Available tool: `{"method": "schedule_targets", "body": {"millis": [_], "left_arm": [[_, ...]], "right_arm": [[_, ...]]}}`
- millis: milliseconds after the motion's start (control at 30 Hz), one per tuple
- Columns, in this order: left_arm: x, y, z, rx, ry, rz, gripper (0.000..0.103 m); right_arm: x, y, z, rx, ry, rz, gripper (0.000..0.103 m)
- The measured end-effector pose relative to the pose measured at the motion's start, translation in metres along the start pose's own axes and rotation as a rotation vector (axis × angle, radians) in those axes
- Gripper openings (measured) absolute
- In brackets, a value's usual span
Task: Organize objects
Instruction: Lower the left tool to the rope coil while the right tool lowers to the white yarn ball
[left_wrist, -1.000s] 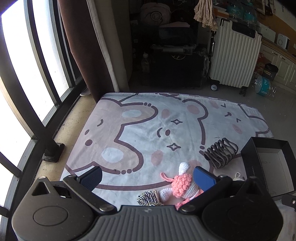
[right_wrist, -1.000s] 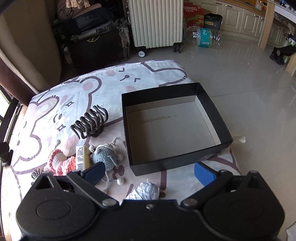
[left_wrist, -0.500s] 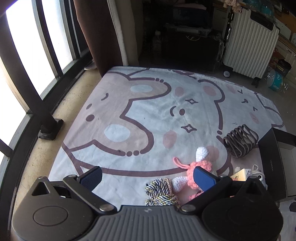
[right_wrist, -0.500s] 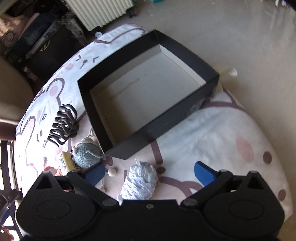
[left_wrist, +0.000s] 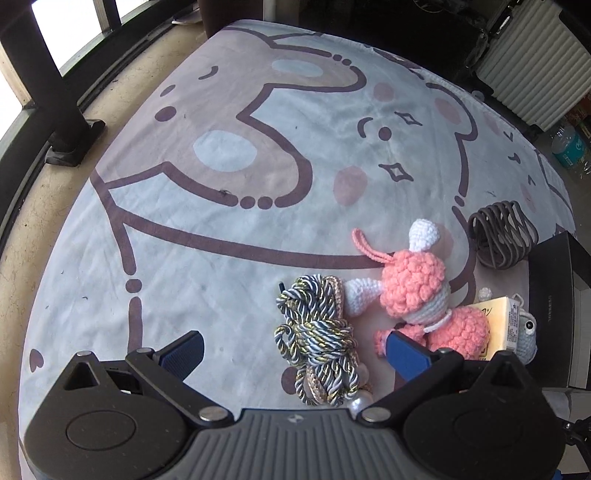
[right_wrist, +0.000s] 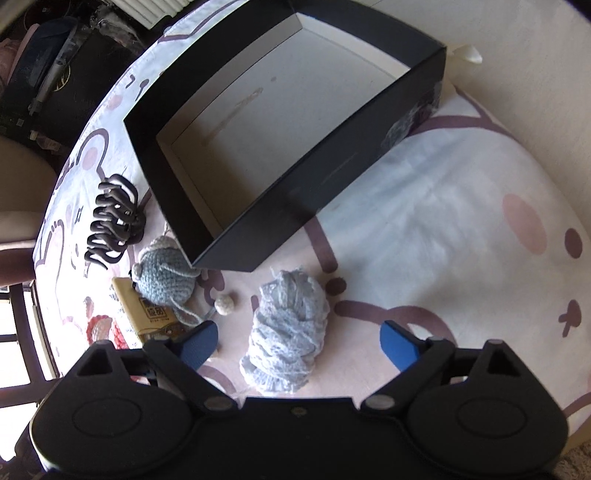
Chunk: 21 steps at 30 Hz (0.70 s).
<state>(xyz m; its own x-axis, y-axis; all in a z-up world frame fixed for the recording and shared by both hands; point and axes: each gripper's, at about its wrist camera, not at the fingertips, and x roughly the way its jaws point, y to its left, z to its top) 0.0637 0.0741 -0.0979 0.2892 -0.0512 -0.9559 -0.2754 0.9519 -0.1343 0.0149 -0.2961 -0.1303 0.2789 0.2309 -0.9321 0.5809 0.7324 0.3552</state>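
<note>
In the left wrist view, the body of the left hand-held gripper (left_wrist: 293, 349) covers the near end of the twisted cord bundle (left_wrist: 319, 332), so only a part of a pearl bead (left_wrist: 360, 406) shows beside it. Its right finger (left_wrist: 406, 354) hides a part of the pink crochet doll (left_wrist: 417, 291). The black box (left_wrist: 554, 306) is cut off by the right edge, and the grey crochet toy (left_wrist: 526, 338) is mostly hidden behind the yellow packet (left_wrist: 498, 325), whose print is too small to read.

In the right wrist view, the right hand-held gripper (right_wrist: 299, 341) covers the near end of the yellow packet (right_wrist: 147, 314) and most of the pink doll (right_wrist: 103, 328). The far corner of the box (right_wrist: 258, 229) runs out of the top edge.
</note>
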Motion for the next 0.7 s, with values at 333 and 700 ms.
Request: {"method": "schedule_targets", "body": {"millis": [333,700], "left_arm": [[0.019,0.002,0.007,-0.034,0.079,-0.032,0.085],[0.029,-0.009,0.008,-0.031,0.098,-0.025,0.079]], "right_arm": [[0.010,0.007,-0.001,-0.022,0.038,0.003,0.082],[0.016,0.008,0.004,-0.055,0.043,-0.032,0.057]]}}
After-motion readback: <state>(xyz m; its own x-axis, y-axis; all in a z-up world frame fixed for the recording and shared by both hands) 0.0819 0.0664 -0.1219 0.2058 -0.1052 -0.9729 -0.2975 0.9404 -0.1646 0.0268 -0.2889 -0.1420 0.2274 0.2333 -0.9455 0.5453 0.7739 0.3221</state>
